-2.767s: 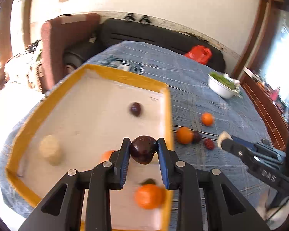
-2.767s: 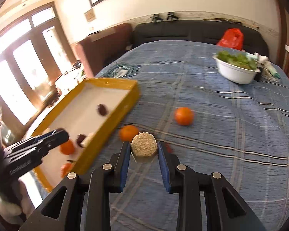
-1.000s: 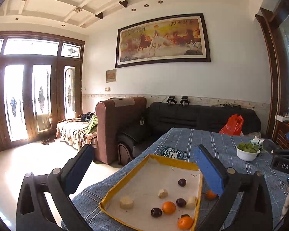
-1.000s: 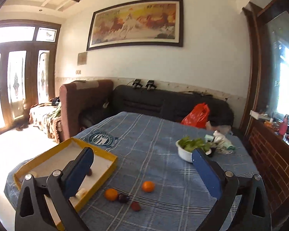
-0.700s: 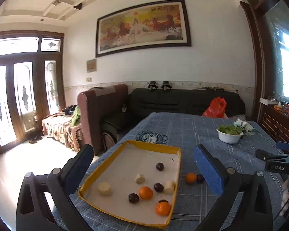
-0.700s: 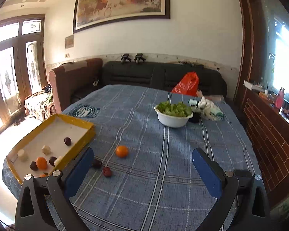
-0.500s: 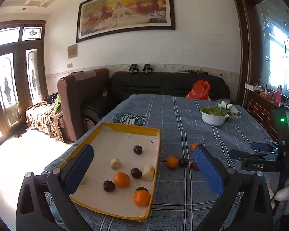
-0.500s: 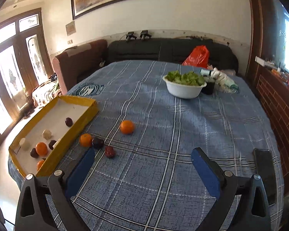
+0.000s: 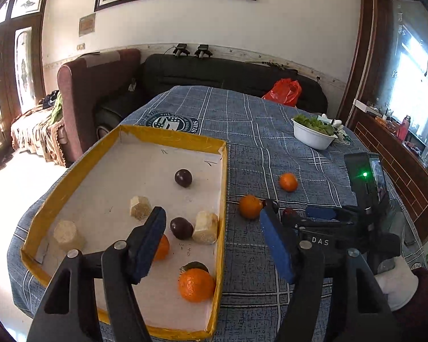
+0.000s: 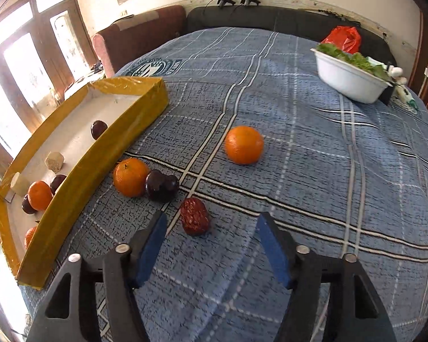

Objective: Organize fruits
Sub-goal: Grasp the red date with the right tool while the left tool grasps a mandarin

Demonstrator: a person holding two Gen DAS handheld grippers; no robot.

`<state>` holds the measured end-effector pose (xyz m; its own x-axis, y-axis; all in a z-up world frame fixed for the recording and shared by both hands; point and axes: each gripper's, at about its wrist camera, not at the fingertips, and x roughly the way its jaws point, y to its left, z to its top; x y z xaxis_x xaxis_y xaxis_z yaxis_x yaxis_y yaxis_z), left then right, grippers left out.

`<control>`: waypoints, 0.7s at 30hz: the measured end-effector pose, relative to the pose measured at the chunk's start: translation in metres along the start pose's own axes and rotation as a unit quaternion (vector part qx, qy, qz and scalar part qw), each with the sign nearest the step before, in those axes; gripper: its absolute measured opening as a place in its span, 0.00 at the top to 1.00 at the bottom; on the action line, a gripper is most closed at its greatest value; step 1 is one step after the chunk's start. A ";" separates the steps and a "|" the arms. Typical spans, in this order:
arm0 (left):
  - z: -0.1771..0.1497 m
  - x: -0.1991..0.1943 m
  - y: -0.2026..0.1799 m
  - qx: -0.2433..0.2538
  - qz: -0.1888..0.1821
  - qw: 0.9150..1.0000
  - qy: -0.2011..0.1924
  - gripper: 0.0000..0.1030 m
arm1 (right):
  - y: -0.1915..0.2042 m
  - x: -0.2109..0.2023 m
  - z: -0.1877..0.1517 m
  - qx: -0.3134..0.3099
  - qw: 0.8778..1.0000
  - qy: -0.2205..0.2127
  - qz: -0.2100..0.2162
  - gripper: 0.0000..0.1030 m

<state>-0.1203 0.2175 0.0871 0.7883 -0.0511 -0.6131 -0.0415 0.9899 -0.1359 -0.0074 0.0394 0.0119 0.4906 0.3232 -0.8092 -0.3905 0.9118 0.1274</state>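
Both tongs have dropped from pointing at the far wall to hanging low over the worktop [image 10: 314, 148], and their jaws have just been closing, with nothing between them. Left tongs [image 9: 212, 219] stand half open above the near right corner of the yellow tray [image 9: 172, 139]; right tongs [image 10: 209, 223] stand half open just short of the red date [image 10: 194, 216], not touching it. Beyond the date, a dark plum [image 10: 161, 185] touches an orange [image 10: 130, 177] beside the tray's wall, and a second orange [image 10: 244, 144] sits apart, further out. Inside the tray lie two oranges, dark plums and pale chunks. Further back, a white bowl [image 10: 349, 81] of greens.
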 end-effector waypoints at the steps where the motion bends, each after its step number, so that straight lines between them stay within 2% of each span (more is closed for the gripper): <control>1: 0.001 0.003 0.001 -0.002 -0.003 1.000 0.005 0.34 | 0.002 0.004 0.001 -0.004 1.000 0.000 0.000 0.43; 2: 0.002 0.006 0.000 -0.002 -0.005 1.000 0.009 0.34 | 0.005 0.005 0.002 -0.011 1.000 -0.003 -0.003 0.49; 4: 0.003 0.010 -0.005 0.007 -0.008 1.000 0.014 0.34 | 0.008 0.006 0.003 -0.019 1.000 -0.004 -0.004 0.71; 6: 0.005 0.015 -0.013 0.021 -0.012 1.000 0.018 0.34 | 0.006 0.005 0.002 -0.015 1.000 -0.005 0.006 0.77; 16: 0.015 0.061 -0.064 0.076 -0.062 0.992 0.073 0.33 | -0.064 -0.024 -0.009 0.070 0.996 -0.052 -0.018 0.78; 21: 0.035 0.107 -0.096 0.105 -0.077 0.985 0.109 0.33 | -0.094 -0.026 -0.014 0.123 0.991 -0.057 0.005 0.78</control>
<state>-0.0101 0.1215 0.0615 0.6232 -0.2083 -0.7538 0.2152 0.9723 -0.0907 0.0058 -0.0584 0.0134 0.5774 0.3455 -0.7397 -0.1998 0.9383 0.2823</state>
